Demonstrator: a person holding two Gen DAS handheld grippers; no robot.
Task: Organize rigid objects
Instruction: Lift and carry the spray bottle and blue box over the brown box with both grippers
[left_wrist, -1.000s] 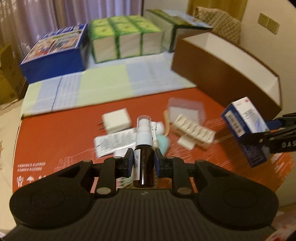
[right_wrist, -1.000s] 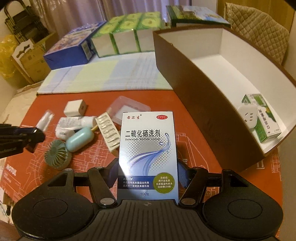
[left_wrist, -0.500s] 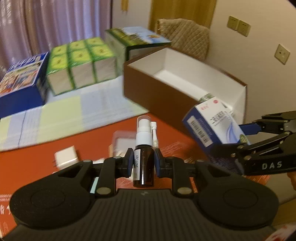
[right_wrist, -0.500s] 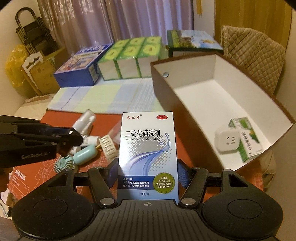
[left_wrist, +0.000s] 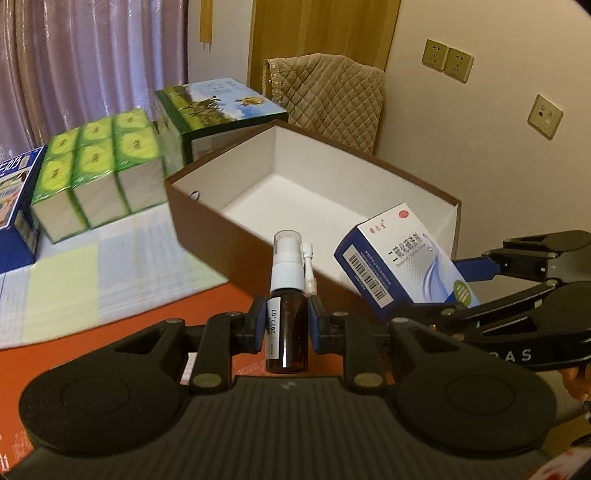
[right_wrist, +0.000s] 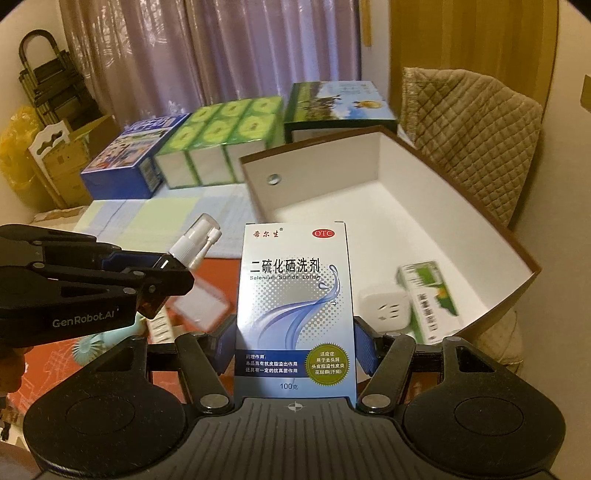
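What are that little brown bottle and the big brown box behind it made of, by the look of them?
The brown bottle looks like dark amber glass or glossy plastic, going by the bright streak of reflected light down its side; its white spray pump looks like plastic under a clear cap. The big brown box looks like matte cardboard: thin straight walls, brown outside, plain white inside.

Upright brown spray bottle (white pump) and blue-white lotion carton, near open brown box
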